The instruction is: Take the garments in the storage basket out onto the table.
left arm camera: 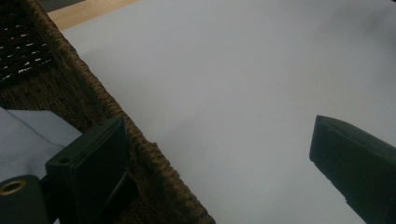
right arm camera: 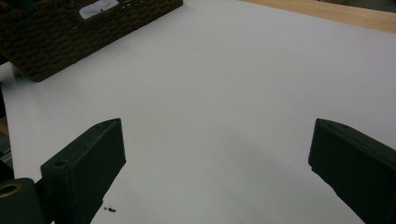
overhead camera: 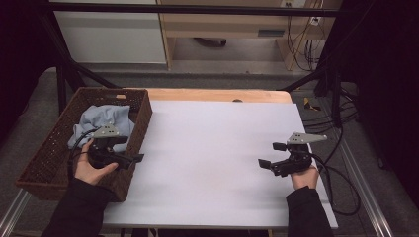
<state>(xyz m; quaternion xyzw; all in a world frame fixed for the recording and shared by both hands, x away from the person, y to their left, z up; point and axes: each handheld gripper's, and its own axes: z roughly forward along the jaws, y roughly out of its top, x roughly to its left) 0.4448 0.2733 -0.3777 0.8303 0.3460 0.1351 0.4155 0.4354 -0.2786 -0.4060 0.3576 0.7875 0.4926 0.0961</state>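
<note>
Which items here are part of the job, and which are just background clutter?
In play:
- wicker basket at the table's left edge
- light blue cloth lying inside the basket
- left gripper, open, over the basket's right rim
- right gripper, open, above the white table cover

Just lying about:
- cables on the floor behind the table
- cabinet at the back

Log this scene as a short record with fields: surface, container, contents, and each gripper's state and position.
surface: white sheet on a wooden table
container: brown wicker basket at the table's left edge
contents: light blue cloth, crumpled inside the basket
left gripper: open, holds nothing, over the basket's right wall
right gripper: open, holds nothing, above the bare sheet
</note>
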